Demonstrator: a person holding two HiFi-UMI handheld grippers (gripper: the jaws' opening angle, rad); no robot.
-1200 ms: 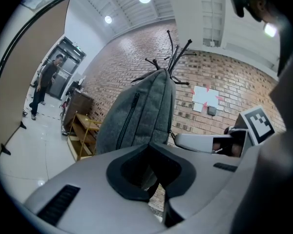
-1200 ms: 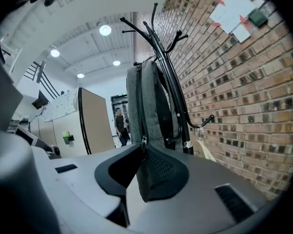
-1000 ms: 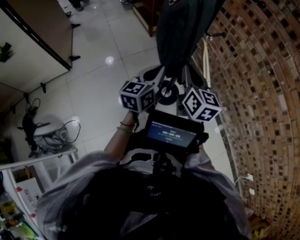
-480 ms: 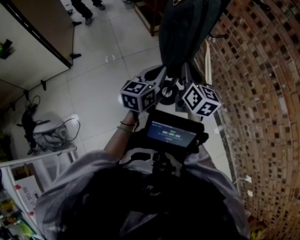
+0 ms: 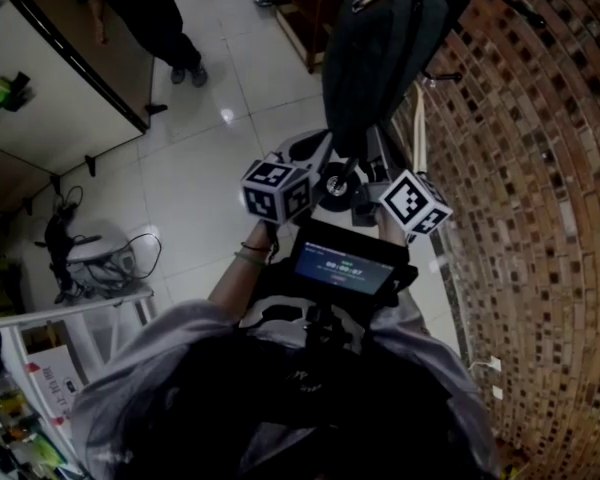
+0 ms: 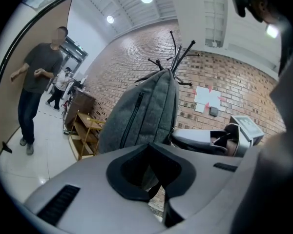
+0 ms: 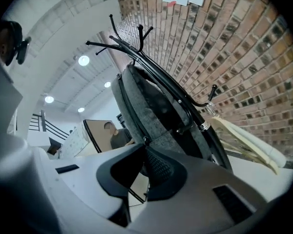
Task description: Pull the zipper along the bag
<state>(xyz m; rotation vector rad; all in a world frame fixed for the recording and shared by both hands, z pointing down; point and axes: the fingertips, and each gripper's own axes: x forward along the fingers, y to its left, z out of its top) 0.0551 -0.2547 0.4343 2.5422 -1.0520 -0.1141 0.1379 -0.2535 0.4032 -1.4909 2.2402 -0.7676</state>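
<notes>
Zipper pull point(image 7: 145, 141) at 6 o'clock on the bag point(image 7: 151, 106) sits pinched in the right hand-held gripper point(image 7: 145, 155), left hand-held gripper point(image 6: 154, 179) clamping the bag bottom; travel apparently not begun.

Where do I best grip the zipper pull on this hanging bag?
Pinch the pull's small tab across its faces, coming in level at the bag's lower edge, where it juts out. The right fingers look shut on it already.
</notes>
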